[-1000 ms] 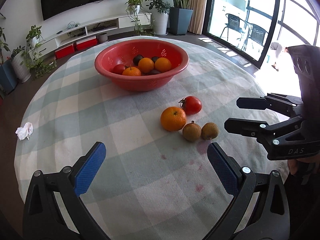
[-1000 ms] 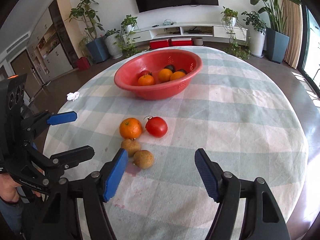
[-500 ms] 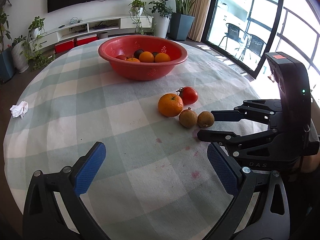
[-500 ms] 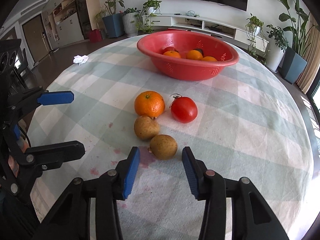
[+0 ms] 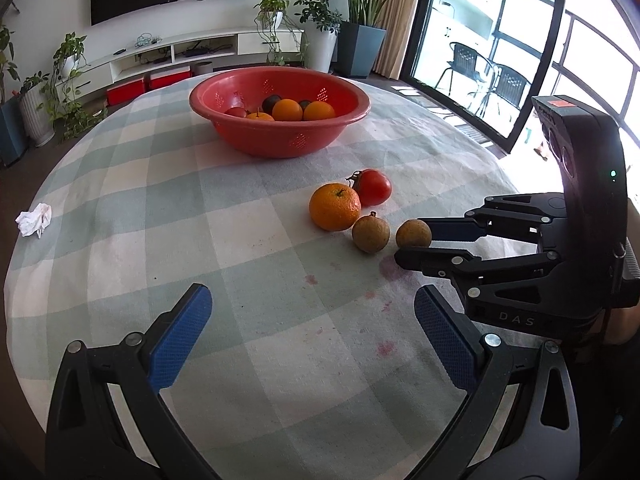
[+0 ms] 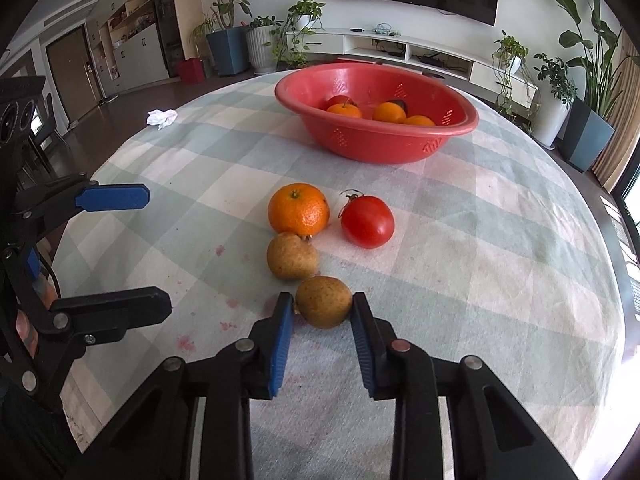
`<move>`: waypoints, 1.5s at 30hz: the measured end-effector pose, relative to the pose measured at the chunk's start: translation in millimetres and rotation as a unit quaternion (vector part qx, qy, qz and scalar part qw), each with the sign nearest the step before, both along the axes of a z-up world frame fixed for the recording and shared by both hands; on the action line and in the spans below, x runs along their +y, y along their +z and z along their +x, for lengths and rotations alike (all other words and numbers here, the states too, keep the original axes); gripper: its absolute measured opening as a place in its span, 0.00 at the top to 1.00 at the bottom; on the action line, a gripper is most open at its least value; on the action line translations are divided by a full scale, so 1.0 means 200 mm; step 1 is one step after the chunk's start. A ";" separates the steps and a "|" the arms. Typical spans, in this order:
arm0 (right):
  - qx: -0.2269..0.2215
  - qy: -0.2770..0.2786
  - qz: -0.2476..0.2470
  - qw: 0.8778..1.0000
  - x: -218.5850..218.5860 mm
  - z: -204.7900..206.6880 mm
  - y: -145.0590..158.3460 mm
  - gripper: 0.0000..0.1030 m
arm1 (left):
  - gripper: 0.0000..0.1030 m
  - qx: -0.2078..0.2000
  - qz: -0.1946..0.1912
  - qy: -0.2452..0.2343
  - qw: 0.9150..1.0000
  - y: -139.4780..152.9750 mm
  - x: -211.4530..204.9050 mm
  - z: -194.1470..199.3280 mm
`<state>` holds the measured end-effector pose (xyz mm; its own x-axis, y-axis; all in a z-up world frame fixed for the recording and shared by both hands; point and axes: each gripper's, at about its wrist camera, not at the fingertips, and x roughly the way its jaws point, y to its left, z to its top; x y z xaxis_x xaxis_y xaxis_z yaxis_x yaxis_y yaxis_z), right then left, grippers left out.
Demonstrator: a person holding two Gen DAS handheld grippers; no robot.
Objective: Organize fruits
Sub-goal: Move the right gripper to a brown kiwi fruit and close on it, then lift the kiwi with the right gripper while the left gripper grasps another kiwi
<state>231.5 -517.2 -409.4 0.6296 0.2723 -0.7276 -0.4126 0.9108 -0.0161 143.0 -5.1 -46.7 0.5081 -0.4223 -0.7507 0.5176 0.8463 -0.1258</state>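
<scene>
Four fruits lie together on the checked cloth: an orange (image 6: 298, 209), a red tomato (image 6: 367, 221) and two brown round fruits. My right gripper (image 6: 322, 308) is closing on the nearer brown fruit (image 6: 324, 307), and both blue pads touch its sides. The other brown fruit (image 6: 292, 256) sits just beyond, against the orange. In the left wrist view the right gripper (image 5: 412, 240) clasps that fruit (image 5: 413, 233) low on the table. My left gripper (image 5: 316, 320) hovers wide open over bare cloth, nothing between its fingers. The red bowl (image 6: 460, 128) at the far side holds several oranges and dark fruits.
A crumpled white tissue (image 5: 34, 219) lies near the table's left edge. The round table's checked cloth (image 5: 160, 208) has pink stains near the grippers. Beyond it are a TV shelf, potted plants and a glass door.
My right gripper dropped down and forward to the nearer brown fruit, and its jaws narrowed from wide open until they touch it. The left gripper stayed open and hardly moved.
</scene>
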 end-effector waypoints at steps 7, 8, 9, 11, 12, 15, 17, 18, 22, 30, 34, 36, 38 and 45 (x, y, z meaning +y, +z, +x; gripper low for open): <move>-0.014 -0.068 0.038 0.997 -0.16 0.01 0.06 0.69 | 0.00 0.008 0.010 -0.016 1.000 0.01 -0.15 0.03; -0.018 -0.079 0.043 0.996 -0.18 0.01 0.08 0.69 | 0.01 0.011 0.012 -0.017 1.000 0.01 -0.17 0.04; -0.023 -0.089 0.047 0.995 -0.21 0.01 0.09 0.69 | 0.02 0.012 0.011 -0.018 1.000 0.01 -0.20 0.04; -0.033 -0.104 0.053 0.993 -0.25 0.01 0.11 0.69 | 0.15 0.016 0.011 -0.018 1.000 0.01 -0.24 0.06; -0.038 -0.110 0.055 0.992 -0.26 0.00 0.12 0.69 | 0.20 0.018 0.014 -0.016 1.000 0.01 -0.26 0.07; -0.050 -0.118 0.062 0.990 -0.30 -0.01 0.15 0.69 | 0.38 0.026 0.020 -0.007 0.999 0.00 -0.31 0.11; -0.054 -0.119 0.066 0.989 -0.31 -0.02 0.16 0.69 | 0.39 0.030 0.026 -0.007 0.999 -0.01 -0.34 0.13; -0.057 -0.118 0.068 0.989 -0.32 -0.02 0.16 0.69 | 0.40 0.031 0.029 -0.007 0.999 -0.02 -0.36 0.13; -0.064 -0.116 0.075 0.988 -0.34 -0.04 0.19 0.69 | 0.50 0.039 0.042 -0.007 0.998 -0.05 -0.41 0.14; -0.070 -0.112 0.086 0.987 -0.35 -0.06 0.21 0.69 | 0.66 0.048 0.049 0.002 0.998 -0.09 -0.43 0.19; -0.072 -0.111 0.086 0.988 -0.35 -0.07 0.22 0.69 | 0.66 0.051 0.050 0.006 0.997 -0.11 -0.44 0.20; -0.072 -0.110 0.086 0.988 -0.35 -0.07 0.22 0.69 | 0.66 0.047 0.051 0.006 0.998 -0.11 -0.44 0.20; -0.072 -0.111 0.087 0.987 -0.35 -0.07 0.22 0.69 | 0.66 0.046 0.051 0.005 0.998 -0.11 -0.45 0.21; -0.071 -0.112 0.087 0.987 -0.35 -0.08 0.22 0.69 | 0.74 0.038 0.050 0.001 0.998 -0.12 -0.44 0.21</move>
<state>216.0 -587.0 -365.0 0.7797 0.2278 -0.5832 -0.2059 0.9730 0.1048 186.0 -93.3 -70.8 0.4495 -0.3425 -0.8250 0.5083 0.8575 -0.0790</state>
